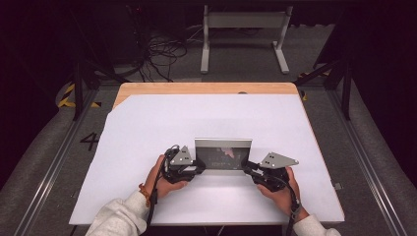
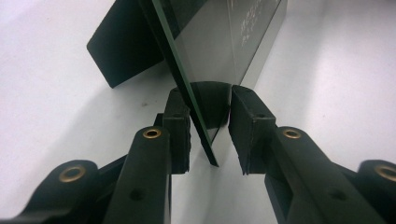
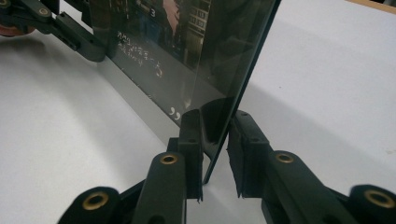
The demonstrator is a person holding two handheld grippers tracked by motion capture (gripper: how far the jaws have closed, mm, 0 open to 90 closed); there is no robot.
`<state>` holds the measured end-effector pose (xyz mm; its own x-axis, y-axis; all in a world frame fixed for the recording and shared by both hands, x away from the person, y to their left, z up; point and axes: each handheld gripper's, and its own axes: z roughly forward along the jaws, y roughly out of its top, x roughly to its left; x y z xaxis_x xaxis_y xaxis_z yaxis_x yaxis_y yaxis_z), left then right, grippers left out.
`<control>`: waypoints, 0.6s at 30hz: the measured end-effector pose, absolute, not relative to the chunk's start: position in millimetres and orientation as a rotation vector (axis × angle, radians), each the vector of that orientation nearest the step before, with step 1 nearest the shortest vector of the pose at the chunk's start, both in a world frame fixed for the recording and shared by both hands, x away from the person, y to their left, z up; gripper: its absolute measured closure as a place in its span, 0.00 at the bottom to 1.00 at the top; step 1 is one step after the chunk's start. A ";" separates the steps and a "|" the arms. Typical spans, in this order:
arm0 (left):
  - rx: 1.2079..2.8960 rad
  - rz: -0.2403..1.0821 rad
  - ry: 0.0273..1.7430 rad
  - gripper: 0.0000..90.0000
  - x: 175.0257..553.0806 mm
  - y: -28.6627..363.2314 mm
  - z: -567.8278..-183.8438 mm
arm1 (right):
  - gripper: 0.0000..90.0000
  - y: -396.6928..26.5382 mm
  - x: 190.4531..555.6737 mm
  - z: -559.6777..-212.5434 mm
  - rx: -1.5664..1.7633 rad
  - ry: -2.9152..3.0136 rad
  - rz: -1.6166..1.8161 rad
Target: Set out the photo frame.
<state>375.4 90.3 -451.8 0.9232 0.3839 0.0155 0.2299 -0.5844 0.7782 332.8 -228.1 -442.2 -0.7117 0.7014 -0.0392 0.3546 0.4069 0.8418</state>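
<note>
Straddling picture frame (image 1: 223, 155) edges, both tongs, open table (image 1: 147, 123) around

The high view looks forward and down from the near edge of the white-covered wooden table (image 1: 147, 118), some way off. Each gripper view sits low and very close, looking along black jaws at opposite ends of the same upright glass-fronted picture frame (image 1: 223, 153) (image 2: 219, 42) (image 3: 187, 51).

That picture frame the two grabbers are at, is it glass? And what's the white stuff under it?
The picture frame looks like glass or clear acrylic: its front is glossy and mirrors, and its thin edge shows greenish. A matte black stand props it behind, probably plastic or card. The white sheet looks like matte paper or board.
</note>
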 end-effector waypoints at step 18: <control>2.225 0.253 0.440 0.80 373.4 97.8 -450.9 | 0.86 -220.2 330.8 -443.9 0.869 2.257 1.162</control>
<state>373.4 97.8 -450.9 0.9183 0.3945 0.0324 0.2268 -0.5914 0.7738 330.8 -220.2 -443.9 -0.6979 0.7083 -0.1063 0.3249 0.4454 0.8343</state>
